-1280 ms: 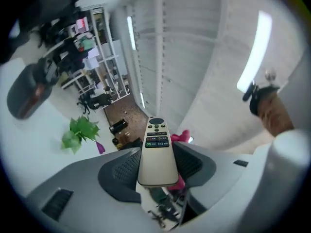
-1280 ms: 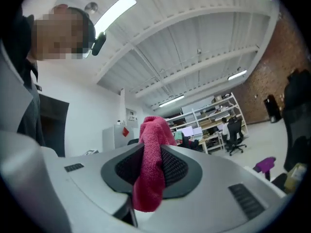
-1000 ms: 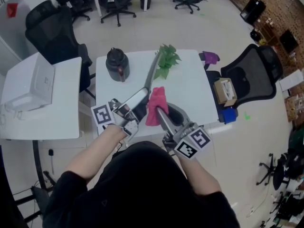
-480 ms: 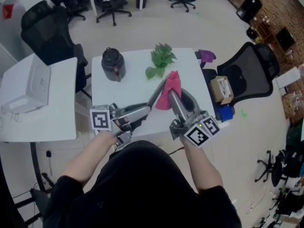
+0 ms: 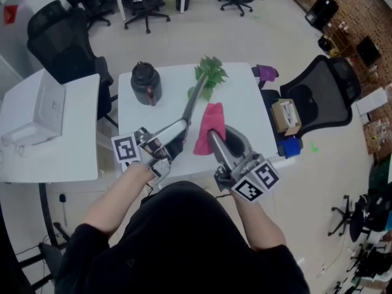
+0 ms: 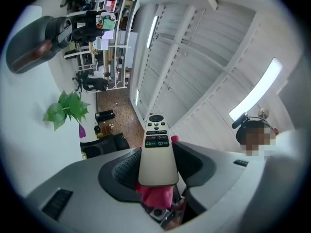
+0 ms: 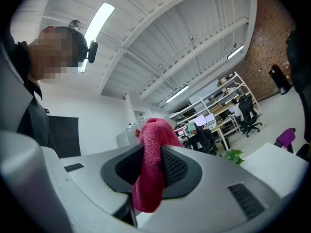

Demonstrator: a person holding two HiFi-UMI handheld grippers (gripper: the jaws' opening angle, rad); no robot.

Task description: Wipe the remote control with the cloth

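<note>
My left gripper (image 5: 179,129) is shut on the near end of a long silver remote control (image 5: 192,100), which slants up and away over the white table (image 5: 245,106) toward the plant. The left gripper view shows the remote (image 6: 156,152) lengthwise between the jaws of that gripper (image 6: 156,165), buttons at its far end, with pink cloth (image 6: 155,196) showing under its near end. My right gripper (image 5: 212,136) is shut on a pink cloth (image 5: 208,126) just right of the remote. In the right gripper view the cloth (image 7: 151,164) hangs, pinched between the pads of that gripper (image 7: 153,168).
A black kettle (image 5: 147,82) stands at the table's far left and a green plant (image 5: 211,72) at its far middle. A purple object (image 5: 267,73), a black chair (image 5: 324,94) and a cardboard box (image 5: 288,116) lie to the right. A white side table (image 5: 73,158) is on the left.
Half a second ago the remote pointed right, its tip against the cloth held farther out. Now the remote has swung back toward the plant and the cloth has come nearer and left.
</note>
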